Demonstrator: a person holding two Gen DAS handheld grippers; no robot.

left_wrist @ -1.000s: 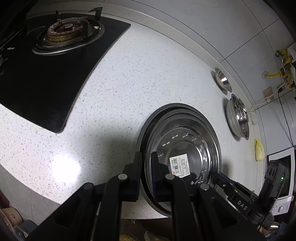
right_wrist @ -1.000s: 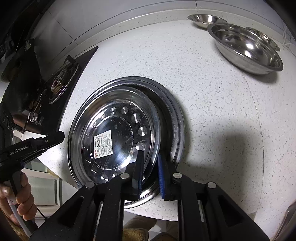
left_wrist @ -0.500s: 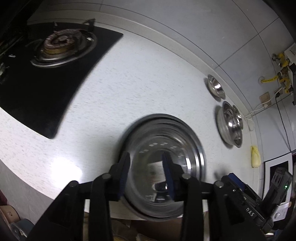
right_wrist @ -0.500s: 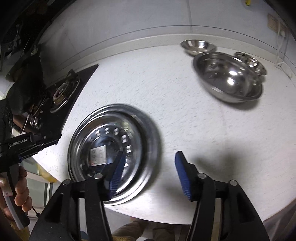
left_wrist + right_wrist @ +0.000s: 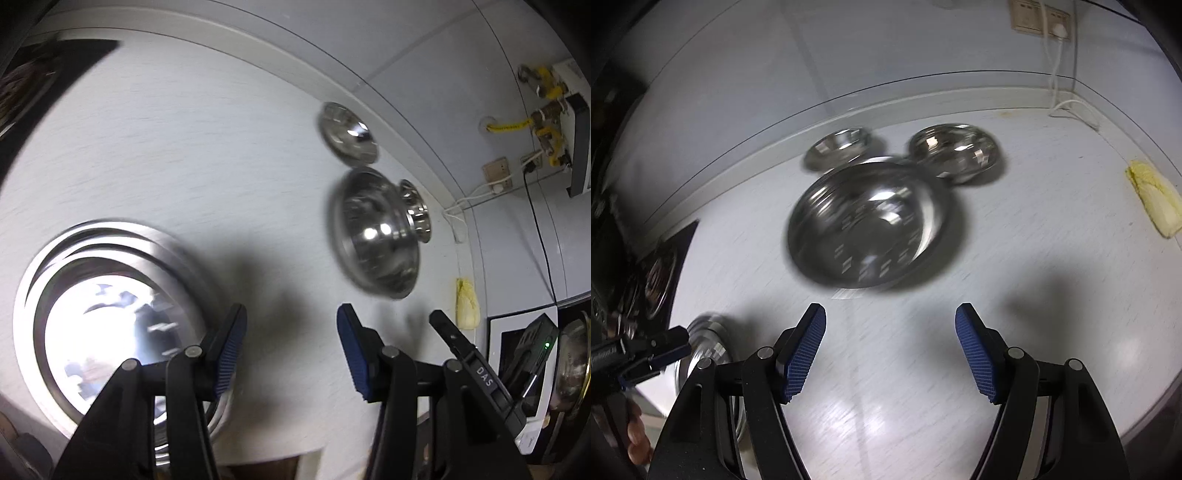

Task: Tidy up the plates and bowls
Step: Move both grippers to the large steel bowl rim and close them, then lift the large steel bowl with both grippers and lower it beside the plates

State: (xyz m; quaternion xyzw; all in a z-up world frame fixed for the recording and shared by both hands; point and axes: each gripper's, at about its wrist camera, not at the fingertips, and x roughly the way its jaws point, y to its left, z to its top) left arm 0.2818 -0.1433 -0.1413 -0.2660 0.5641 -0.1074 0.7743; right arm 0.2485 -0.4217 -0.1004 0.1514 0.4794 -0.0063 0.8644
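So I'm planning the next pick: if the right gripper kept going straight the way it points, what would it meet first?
Probably the big steel bowl, dead ahead of the open, empty right gripper; depth is unclear.

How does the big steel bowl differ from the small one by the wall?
The big bowl is far wider and sits nearer the grippers; the small bowl lies behind it, close against the backsplash. Dashed highlights mark the big bowl's inside; the small bowl shows none. Both are shiny steel, upright and empty.

Everything looked smeared from where I watched. The big bowl (image 5: 868, 225) was blurry. My gripper's black arms hid part of the stacked plates (image 5: 110, 317). The picture's edge cut off the stove (image 5: 655, 280).
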